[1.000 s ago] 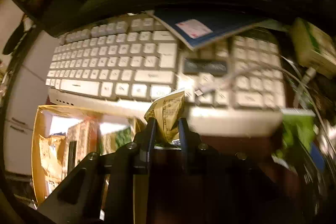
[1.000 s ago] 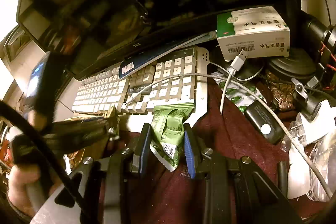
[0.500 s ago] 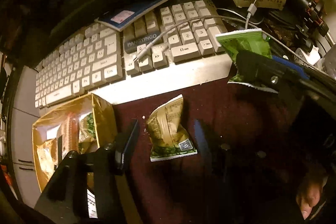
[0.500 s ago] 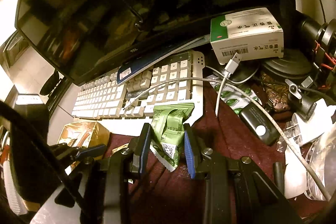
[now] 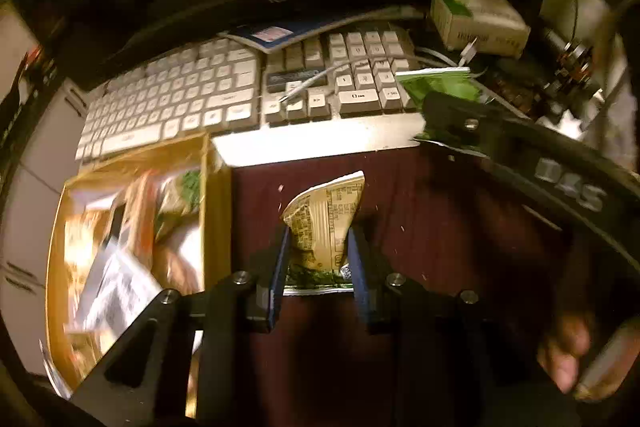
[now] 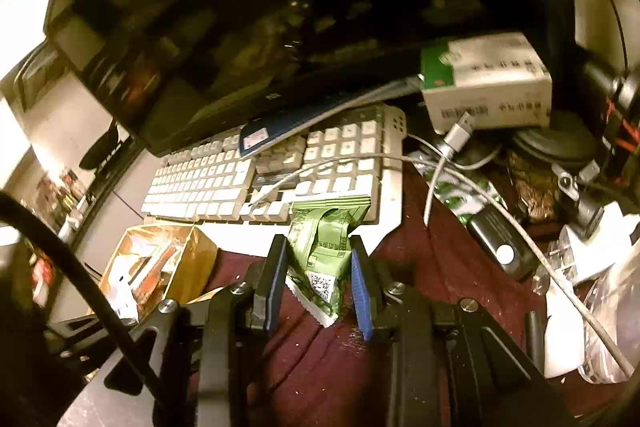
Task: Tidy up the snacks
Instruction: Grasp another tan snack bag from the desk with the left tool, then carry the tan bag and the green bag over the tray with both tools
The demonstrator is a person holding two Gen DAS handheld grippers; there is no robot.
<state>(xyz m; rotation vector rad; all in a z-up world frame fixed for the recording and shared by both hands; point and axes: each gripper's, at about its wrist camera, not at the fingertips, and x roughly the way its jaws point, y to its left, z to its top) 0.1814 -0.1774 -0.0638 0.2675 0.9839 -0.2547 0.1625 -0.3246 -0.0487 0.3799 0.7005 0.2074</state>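
My left gripper (image 5: pixel 318 237) is shut on a yellow snack packet (image 5: pixel 326 215) with a green lower edge, over the dark red table cloth. A gold cardboard box (image 5: pixel 216 195) holding several snack packets stands just to its left. My right gripper (image 6: pixel 318 253) is shut on a green snack packet (image 6: pixel 324 247), held in front of the white keyboard (image 6: pixel 224 183). That green packet (image 5: pixel 444 87) and the right gripper's black body also show at the right of the left wrist view. The gold box (image 6: pixel 196 255) shows at the lower left of the right wrist view.
A white keyboard (image 5: pixel 192 99) lies behind the box, with a blue booklet (image 5: pixel 280 35) and a white cable (image 6: pixel 360 159) across it. A white and green carton (image 6: pixel 488 83) stands at the back right. A black device (image 6: pixel 500 243), plastic wrap and more cables crowd the right side.
Half a second ago the left gripper was open around the yellow packet lying on the cloth; now its fingers are closed on it. The right gripper still holds the green packet.
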